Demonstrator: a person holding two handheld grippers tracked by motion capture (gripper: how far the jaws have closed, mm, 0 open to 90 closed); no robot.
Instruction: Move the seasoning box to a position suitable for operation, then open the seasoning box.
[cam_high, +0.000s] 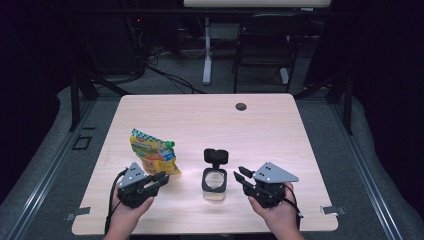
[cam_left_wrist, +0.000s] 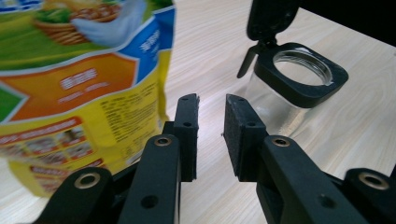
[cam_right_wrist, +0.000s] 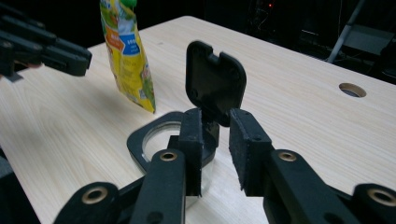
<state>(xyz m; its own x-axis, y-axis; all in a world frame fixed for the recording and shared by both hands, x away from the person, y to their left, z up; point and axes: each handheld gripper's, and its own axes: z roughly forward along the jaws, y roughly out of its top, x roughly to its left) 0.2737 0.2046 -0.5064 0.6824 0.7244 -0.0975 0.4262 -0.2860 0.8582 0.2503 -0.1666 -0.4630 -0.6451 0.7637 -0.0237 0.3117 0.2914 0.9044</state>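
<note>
from the high view, i'm holding my left gripper (cam_high: 159, 180) spread just beside the snack pouch (cam_high: 152, 152), and my right gripper (cam_high: 240, 175) spread beside the open jar (cam_high: 214, 181) on the table (cam_high: 270, 125). in the left gripper view, the pouch (cam_left_wrist: 79, 79) is standing apart from my parted jaws. in the right gripper view, the jar's raised lid (cam_right_wrist: 215, 81) is sitting just ahead; i'm risking knocking it shut or tipping the jar.

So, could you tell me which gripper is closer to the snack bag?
The left gripper: its jaws almost reach the snack bag, while the right gripper sits beyond the jar.
</note>
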